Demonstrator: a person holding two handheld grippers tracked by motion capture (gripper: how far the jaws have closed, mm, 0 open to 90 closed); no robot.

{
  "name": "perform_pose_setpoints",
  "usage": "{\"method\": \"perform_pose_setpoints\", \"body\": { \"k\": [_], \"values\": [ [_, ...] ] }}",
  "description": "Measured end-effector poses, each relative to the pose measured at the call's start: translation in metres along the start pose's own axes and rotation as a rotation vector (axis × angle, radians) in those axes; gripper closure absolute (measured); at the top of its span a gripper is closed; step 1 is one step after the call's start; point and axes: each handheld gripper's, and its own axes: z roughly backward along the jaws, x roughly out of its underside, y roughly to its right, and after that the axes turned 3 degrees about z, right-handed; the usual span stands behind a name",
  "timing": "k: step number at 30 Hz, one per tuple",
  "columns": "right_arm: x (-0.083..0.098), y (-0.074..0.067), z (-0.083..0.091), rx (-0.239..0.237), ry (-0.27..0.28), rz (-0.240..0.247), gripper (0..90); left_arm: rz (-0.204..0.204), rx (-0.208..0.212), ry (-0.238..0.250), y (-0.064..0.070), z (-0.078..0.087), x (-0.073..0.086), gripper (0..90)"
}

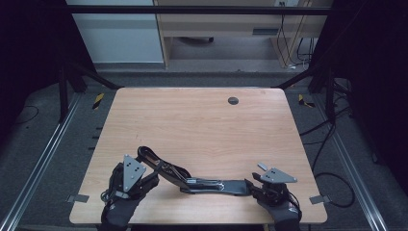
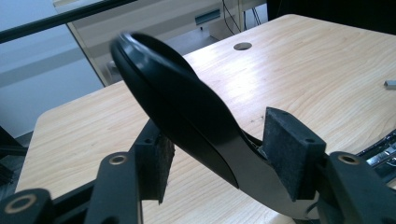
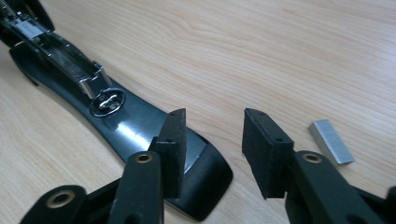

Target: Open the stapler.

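Nearest, in the right gripper view: right gripper (image 3: 212, 121) with jaws wide and empty, just over the end of the black stapler base (image 3: 133, 128). At 2 o'clock from the fingers, just beside: grey staple strip (image 3: 332, 141), flat on the table (image 3: 280, 46), long axis from 11 to 5 o'clock, nearer to this hand. Farther, at 10 o'clock: shiny open magazine (image 3: 65, 53). Farthest: left gripper (image 2: 219, 126) around the raised lid (image 2: 177, 98); pressing or not, cannot tell.

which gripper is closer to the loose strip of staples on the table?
Right. The right gripper stands open with the staple strip lying just beside one jaw. The left gripper is across the table, at the opened stapler's raised top.
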Motion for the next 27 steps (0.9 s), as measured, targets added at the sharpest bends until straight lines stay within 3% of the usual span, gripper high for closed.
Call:
{"method": "perform_pose_setpoints", "body": {
  "k": [6,19,27],
  "values": [
    [-0.0011,0.0048,0.0028,0.015,-0.015,-0.028,56.2,0.008,-0.003,0.000,-0.0048,0.0026,-0.0006,39.6],
    [-0.0032,0.0063,0.0077,0.034,-0.016,-0.022,61.6,0.005,-0.010,-0.018,-0.0088,0.0043,0.0028,36.8],
    [-0.0021,0.0049,0.0072,0.018,-0.002,-0.018,66.3,-0.009,-0.012,-0.023,-0.0089,0.0059,0.0058,36.5]
  ]
}}
